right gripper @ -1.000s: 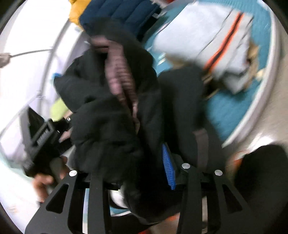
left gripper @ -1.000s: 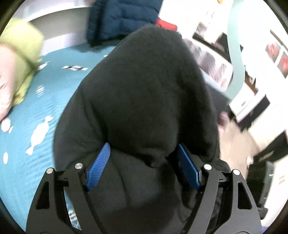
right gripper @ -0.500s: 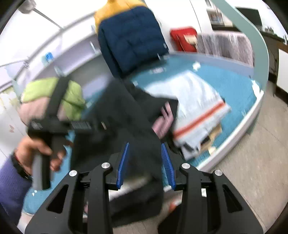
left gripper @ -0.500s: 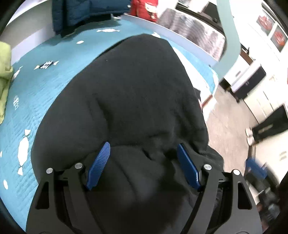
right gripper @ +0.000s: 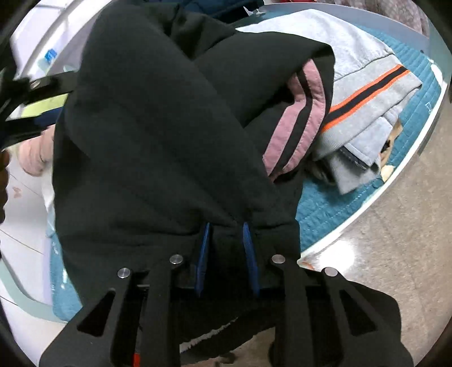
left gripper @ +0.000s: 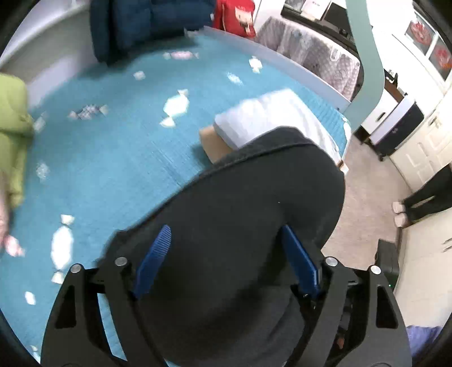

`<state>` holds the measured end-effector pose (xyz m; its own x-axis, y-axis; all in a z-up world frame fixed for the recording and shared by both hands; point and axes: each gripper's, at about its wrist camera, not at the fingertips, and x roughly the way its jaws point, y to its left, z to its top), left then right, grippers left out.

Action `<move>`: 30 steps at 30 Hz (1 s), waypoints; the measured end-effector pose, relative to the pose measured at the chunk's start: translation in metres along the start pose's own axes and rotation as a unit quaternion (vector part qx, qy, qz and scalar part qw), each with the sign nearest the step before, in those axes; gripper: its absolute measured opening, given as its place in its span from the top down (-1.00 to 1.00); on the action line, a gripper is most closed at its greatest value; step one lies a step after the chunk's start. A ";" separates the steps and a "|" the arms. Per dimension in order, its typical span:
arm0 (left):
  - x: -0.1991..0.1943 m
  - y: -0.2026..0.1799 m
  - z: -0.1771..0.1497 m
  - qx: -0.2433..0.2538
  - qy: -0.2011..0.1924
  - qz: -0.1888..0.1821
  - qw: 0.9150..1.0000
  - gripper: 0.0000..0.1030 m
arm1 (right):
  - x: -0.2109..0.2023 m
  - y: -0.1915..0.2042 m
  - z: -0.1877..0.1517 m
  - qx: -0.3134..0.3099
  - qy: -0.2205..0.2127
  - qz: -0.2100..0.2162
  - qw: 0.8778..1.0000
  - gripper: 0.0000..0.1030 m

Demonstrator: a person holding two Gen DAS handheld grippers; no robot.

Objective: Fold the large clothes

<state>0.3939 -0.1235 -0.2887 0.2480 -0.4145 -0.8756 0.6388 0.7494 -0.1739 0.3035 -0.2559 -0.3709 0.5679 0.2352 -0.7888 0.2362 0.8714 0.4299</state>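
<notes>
A large black garment (left gripper: 240, 197) with pink stripes (right gripper: 293, 132) hangs between both grippers over the teal bed (left gripper: 113, 158). My left gripper (left gripper: 226, 228) has its jaws wide and opening, with a thick bundle of the black cloth filling the gap between the blue pads (left gripper: 152, 262). My right gripper (right gripper: 226, 224) is closing its narrow jaws on a bunched fold of the black garment (right gripper: 155, 127), which is pinched between its pads (right gripper: 248, 254). The cloth hides much of the bed in the right wrist view.
A folded grey garment with an orange stripe (right gripper: 367, 84) lies on a pile near the bed's edge (right gripper: 319, 203), also the pale folded garment (left gripper: 268, 118). A navy puffer jacket (left gripper: 141, 22) and a green garment (left gripper: 11, 118) sit farther back. A person's legs (left gripper: 429, 197) stand on the floor.
In the left view the black cloth has dropped lower, uncovering the bed and the folded pile. The right gripper's jaws have narrowed onto the black fabric, which now fills its view.
</notes>
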 end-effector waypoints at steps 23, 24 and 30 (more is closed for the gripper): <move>-0.030 0.052 -0.021 -0.102 -0.106 -0.057 0.987 -0.78 | -0.069 -0.027 0.009 0.070 -0.076 -0.006 0.995 -0.59; -0.043 0.056 -0.031 -0.118 -0.124 -0.048 0.984 -0.78 | -0.069 -0.028 0.006 0.070 -0.077 -0.007 0.995 -0.66; -0.072 0.082 -0.107 -0.173 -0.134 0.019 0.976 -0.79 | 0.015 -0.104 -0.008 0.199 0.071 0.095 0.973 -0.85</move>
<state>0.3503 0.0228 -0.2879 0.4788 -0.4682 -0.7427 0.3534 0.8772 -0.3251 0.2812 -0.3394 -0.4307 0.5228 0.4580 -0.7190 0.4395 0.5778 0.6877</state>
